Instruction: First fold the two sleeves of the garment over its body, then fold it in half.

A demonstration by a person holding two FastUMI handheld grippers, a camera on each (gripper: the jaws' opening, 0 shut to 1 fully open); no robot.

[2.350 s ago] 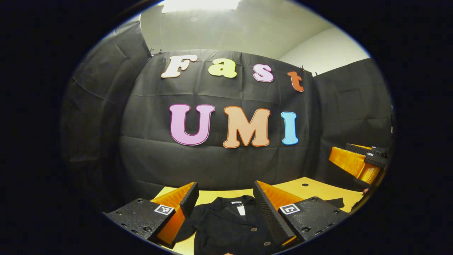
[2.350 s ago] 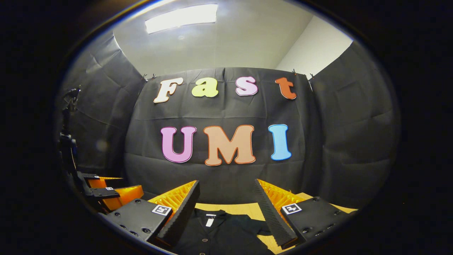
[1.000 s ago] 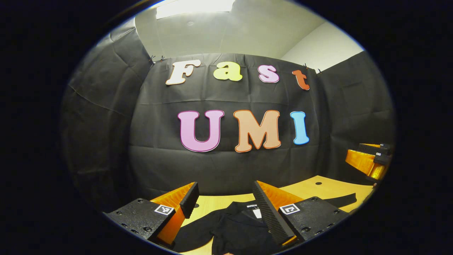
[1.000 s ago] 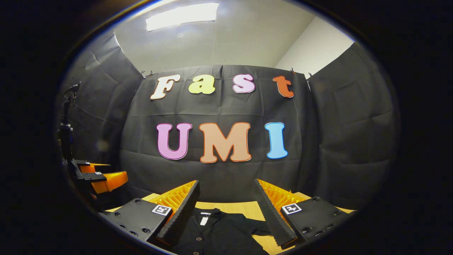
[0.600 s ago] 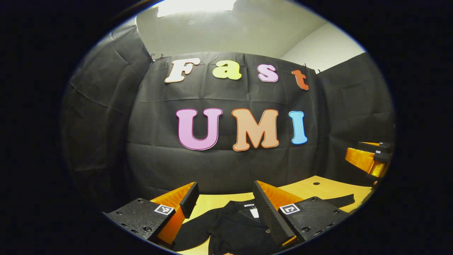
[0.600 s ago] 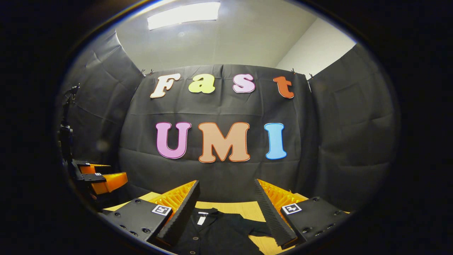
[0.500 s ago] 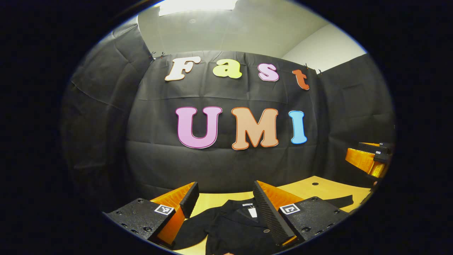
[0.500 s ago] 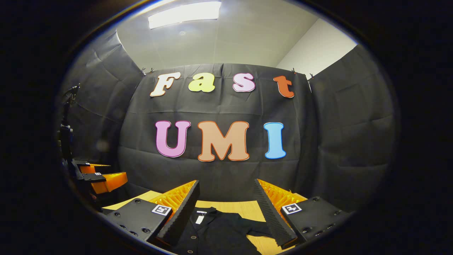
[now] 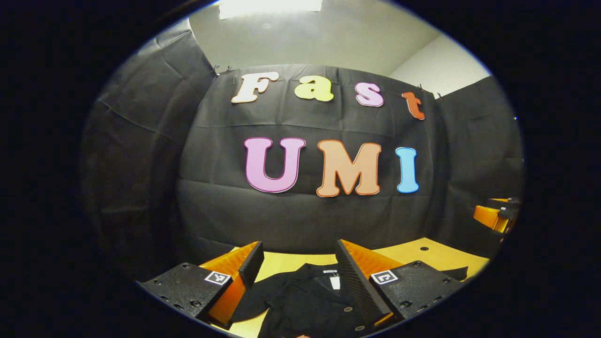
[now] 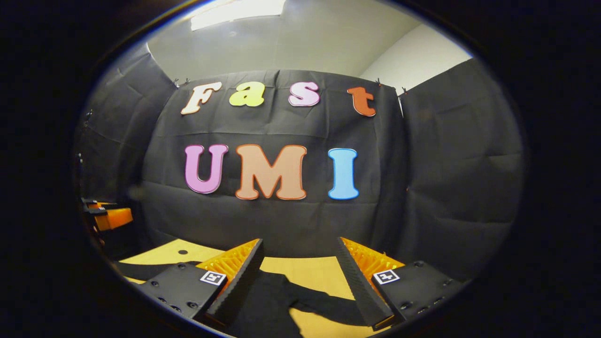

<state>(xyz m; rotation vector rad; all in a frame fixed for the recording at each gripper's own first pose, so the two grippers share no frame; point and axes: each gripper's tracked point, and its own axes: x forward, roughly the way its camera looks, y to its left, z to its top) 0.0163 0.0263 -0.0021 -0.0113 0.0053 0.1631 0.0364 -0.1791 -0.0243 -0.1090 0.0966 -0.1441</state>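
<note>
A black button-front shirt [image 9: 310, 300] lies flat on the yellow wooden tabletop [image 9: 422, 251], collar toward the black cloth wall [image 9: 305, 216], as a person holds two tools above it. The left tool [image 9: 298, 272] hangs with its jaws wide apart over the collar and placket, gripping nothing. The right tool [image 10: 300, 274], equally spread and empty, now looks down on the shirt's outstretched sleeve [image 10: 314, 300]; half a second earlier its view centred on the collar and buttons, so it has swung outward, away from the collar. The left tool has shifted only slightly over the same span. That outward swing suggests the first sleeve fold is about to begin, though neither sleeve has yet been brought over the body and the halving fold remains undone. In the left gripper view the other tool [image 9: 493, 216] shows far off beyond the shirt. The tabletop is smooth and pale, with a small dark hole [image 9: 423, 248] beyond the collar. A ceiling light [image 10: 235, 11] brightens the booth.
</note>
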